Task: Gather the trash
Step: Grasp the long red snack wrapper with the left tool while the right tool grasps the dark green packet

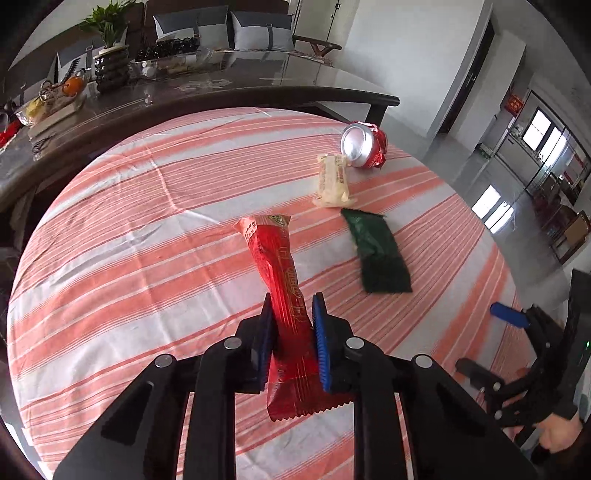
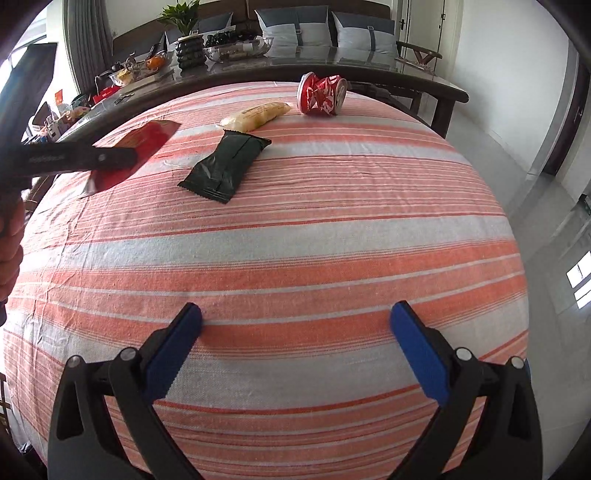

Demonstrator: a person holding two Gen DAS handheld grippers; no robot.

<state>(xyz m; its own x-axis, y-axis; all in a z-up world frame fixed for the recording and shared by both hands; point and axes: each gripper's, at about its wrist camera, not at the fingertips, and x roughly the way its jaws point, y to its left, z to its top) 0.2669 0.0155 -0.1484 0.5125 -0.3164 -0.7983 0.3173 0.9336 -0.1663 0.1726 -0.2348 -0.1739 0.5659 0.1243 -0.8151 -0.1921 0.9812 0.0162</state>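
Note:
My left gripper (image 1: 291,306) is shut on a long red snack wrapper (image 1: 277,269) and holds it above the striped tablecloth (image 1: 129,229). The wrapper also shows in the right wrist view (image 2: 144,142), held by the left gripper at the left edge. A dark green packet (image 1: 376,251) (image 2: 225,166) lies on the cloth. Beyond it lie a pale yellow packet (image 1: 332,181) (image 2: 255,114) and a crushed red can (image 1: 364,146) (image 2: 321,94). My right gripper (image 2: 295,317) is open and empty, low over the near side of the cloth (image 2: 295,240); it also appears in the left wrist view (image 1: 506,314).
A dark glossy table (image 1: 229,88) (image 2: 369,70) stands behind the cloth-covered one, with a potted plant (image 1: 109,55), glass bowls and clutter. Grey cushions (image 2: 295,29) line a sofa at the back. Tiled floor (image 2: 535,184) lies to the right.

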